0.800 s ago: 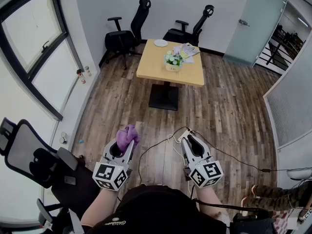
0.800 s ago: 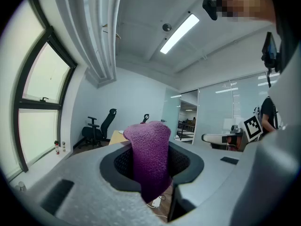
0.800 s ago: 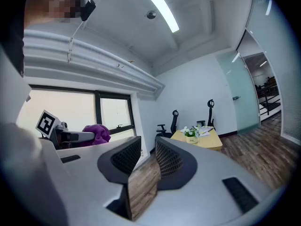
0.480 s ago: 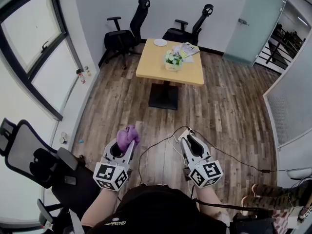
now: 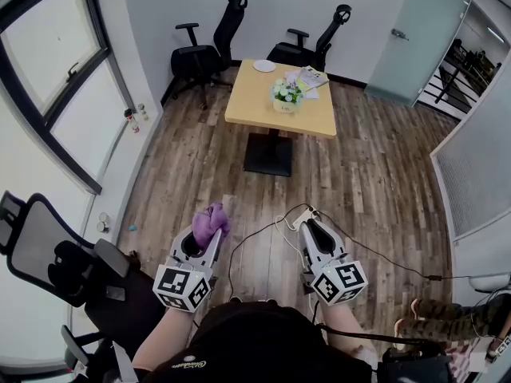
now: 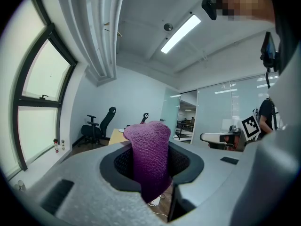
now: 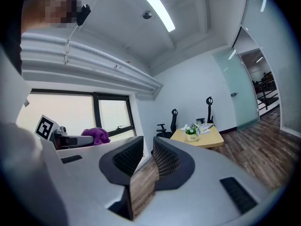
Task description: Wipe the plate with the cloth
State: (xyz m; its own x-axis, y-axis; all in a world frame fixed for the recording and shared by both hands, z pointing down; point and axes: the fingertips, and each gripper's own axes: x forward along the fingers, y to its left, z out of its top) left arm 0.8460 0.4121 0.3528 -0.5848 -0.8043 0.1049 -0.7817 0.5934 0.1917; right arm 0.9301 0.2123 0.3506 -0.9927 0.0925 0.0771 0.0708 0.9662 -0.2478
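A small white plate [image 5: 264, 67] lies on the far left corner of a wooden table [image 5: 271, 110] across the room, far from both grippers. My left gripper [image 5: 210, 231] is held low in front of the person, shut on a purple cloth [image 5: 209, 220]. The cloth [image 6: 149, 157] bulges above the jaws and hangs down between them in the left gripper view. My right gripper [image 5: 308, 228] sits level beside it. Its jaws stand shut to a thin slit with nothing in them [image 7: 147, 155]. The purple cloth [image 7: 96, 135] also shows at the left of the right gripper view.
A pot of flowers [image 5: 285, 96] and some papers [image 5: 307, 78] share the table. Two black office chairs [image 5: 209, 46] stand behind it, and another chair [image 5: 48, 254] is at the near left. A white cable [image 5: 271, 230] runs over the wooden floor by the grippers. A glass door [image 5: 415, 30] is at the back right.
Almost nothing has changed. The head view has shifted a little. Both grippers stay where they were, and the cloth stays in the left one.
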